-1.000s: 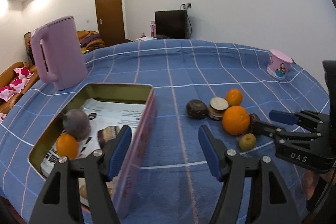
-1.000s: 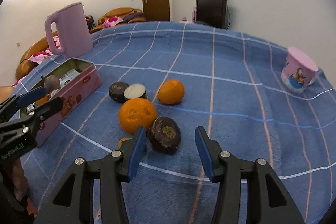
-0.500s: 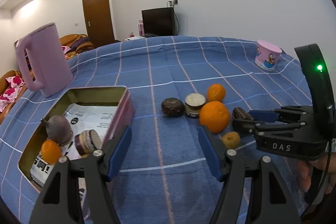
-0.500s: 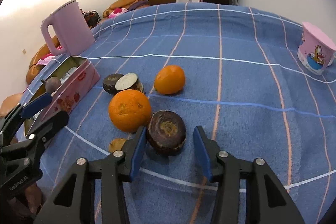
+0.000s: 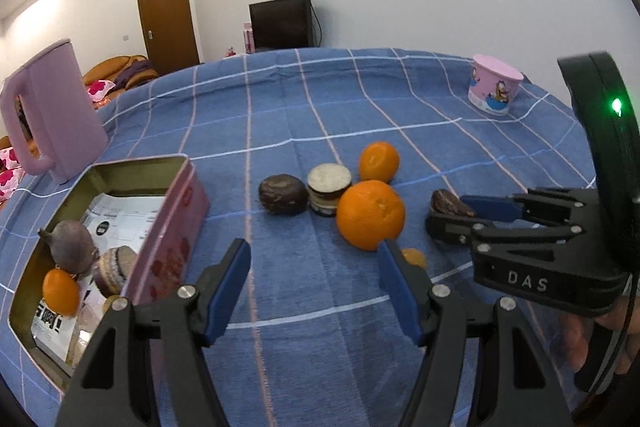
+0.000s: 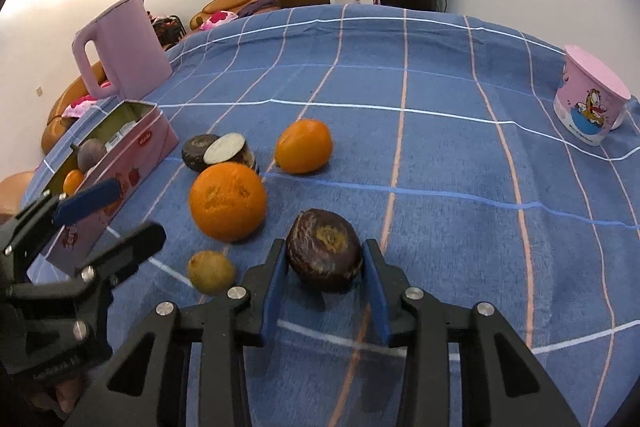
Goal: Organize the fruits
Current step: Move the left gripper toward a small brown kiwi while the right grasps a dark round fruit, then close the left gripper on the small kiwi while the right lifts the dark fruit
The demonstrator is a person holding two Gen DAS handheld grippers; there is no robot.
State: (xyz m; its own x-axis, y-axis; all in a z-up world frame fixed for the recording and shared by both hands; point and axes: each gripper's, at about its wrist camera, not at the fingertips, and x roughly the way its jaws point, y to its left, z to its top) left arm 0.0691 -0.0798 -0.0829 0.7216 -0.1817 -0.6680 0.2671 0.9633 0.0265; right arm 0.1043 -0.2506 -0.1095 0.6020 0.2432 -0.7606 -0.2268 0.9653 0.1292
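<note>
Wrinkled round dark fruit [image 6: 325, 255] between blue pads [image 6: 275, 285] of right tool [image 6: 325, 279]

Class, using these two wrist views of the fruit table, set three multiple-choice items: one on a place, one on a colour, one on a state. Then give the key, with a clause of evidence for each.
1. Where does the pink kettle stand?
A. inside the tin
B. on the blue cloth behind the tin
C. beside the cartoon cup

2. What colour is the open tin on the outside?
A. green
B. white
C. pink

3. How is the right hand-held gripper?
A. closed on the dark brown fruit
B. wide open over bare cloth
C. closed on the big orange

Key: 1 B, the kettle rises from the cloth just past the tin's far end. 2 C, its side wall is pink with red prints. 3 A, both blue pads press on the dark fruit's sides.
</note>
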